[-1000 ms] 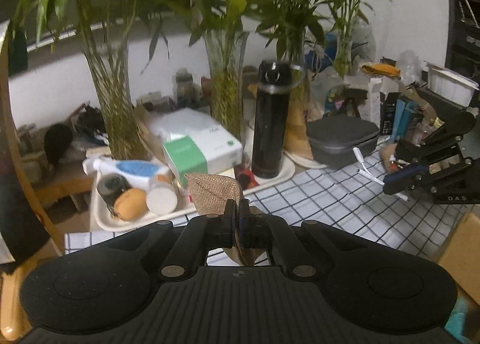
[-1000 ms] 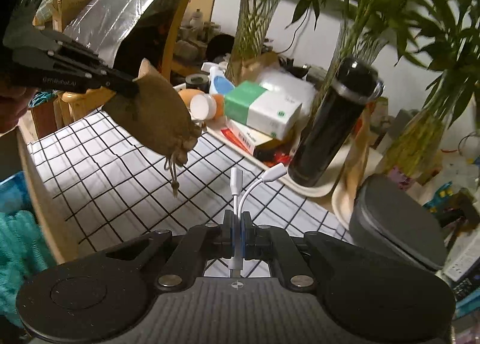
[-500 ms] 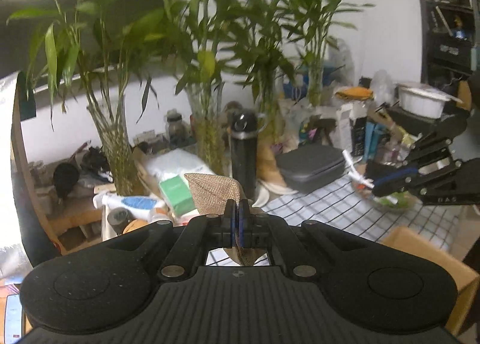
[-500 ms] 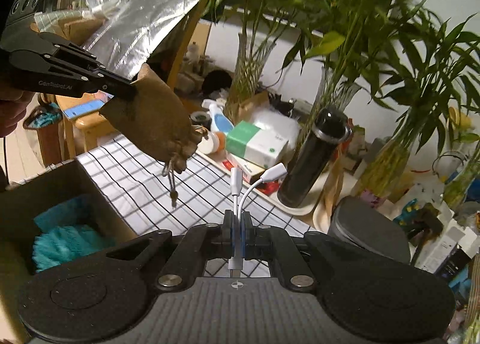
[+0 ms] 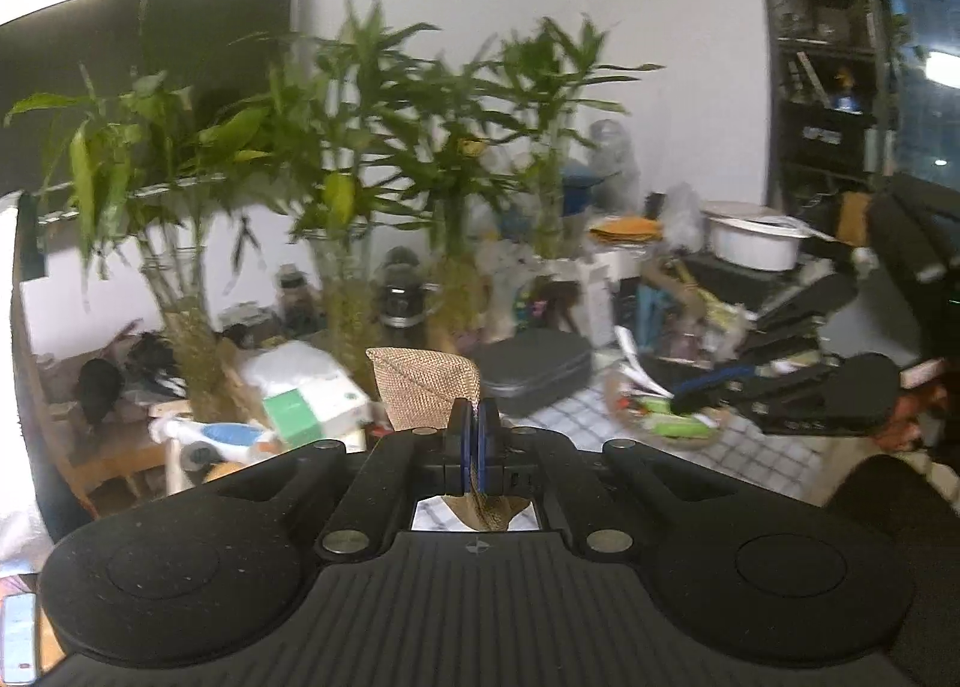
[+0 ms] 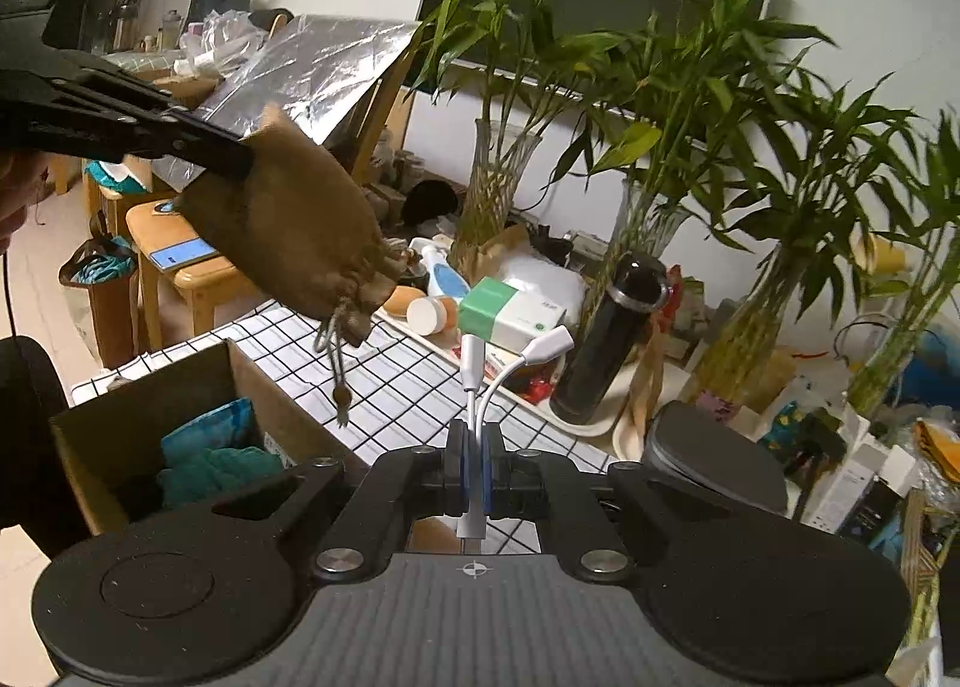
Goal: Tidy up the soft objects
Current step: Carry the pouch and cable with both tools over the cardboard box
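Left gripper (image 5: 472, 429) clamped on burlap pouch (image 6: 294, 225); right gripper (image 6: 474, 471) clamped on white cable (image 6: 480, 381). Both held in air over checked tablecloth (image 6: 396, 387). Bamboo stalks (image 6: 678, 105), flask (image 6: 606, 333), tray clutter behind. Pouch hangs above open cardboard box (image 6: 150, 405), drawstring dangling.

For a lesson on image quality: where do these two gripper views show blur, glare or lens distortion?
Left wrist view: the bamboo plants and far clutter are motion-smeared, while the burlap pouch in the left hand-held gripper stays sharp; dark fisheye corners. Right wrist view: mostly crisp, the white adapter cable is clear, the foil sheet glares, and the pouch edge is slightly blurred.
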Demonstrator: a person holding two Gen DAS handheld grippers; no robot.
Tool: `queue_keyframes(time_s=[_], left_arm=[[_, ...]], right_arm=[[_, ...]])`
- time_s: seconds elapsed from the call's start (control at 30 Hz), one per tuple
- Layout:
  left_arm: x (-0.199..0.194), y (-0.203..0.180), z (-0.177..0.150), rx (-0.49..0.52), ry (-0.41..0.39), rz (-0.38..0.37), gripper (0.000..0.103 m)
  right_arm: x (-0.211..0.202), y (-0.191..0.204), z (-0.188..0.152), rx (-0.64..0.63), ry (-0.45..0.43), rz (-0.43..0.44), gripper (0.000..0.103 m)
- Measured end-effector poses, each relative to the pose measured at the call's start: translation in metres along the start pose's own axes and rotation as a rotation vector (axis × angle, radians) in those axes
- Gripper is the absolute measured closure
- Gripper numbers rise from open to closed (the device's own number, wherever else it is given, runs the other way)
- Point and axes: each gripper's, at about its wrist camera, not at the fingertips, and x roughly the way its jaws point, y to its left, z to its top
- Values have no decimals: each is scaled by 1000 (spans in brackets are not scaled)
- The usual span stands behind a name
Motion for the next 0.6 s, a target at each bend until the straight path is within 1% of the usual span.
queue_keyframes(time_s=[0.13,0.27,0.37,0.4,0.43,0.5,0.53,0.6], left_arm=[[-3,-19,-5,13,19,-53,101],[3,-31,-16,-21,57,-136,101],[12,-37,-29,-28,111,-219,95],[14,-38,-33,-33,131,-224,83],[15,-39,-36,-37,152,-222,67],[13,-39,-44,-47,165,-200,51],[10,-39,-47,-51,168,-189,47],[7,-38,-51,-51,185,-174,46]], right_arm=[[-17,-3,-3,18,-12,-16,97],[-33,-1,-5,20,-21,-26,97],[-42,2,-9,26,-21,-28,97],[-45,3,-10,32,-21,-27,97],[-47,3,-12,38,-21,-24,97],[-51,5,-17,52,-17,-19,97],[-52,6,-20,59,-15,-18,97],[-54,7,-24,74,-7,-20,97]])
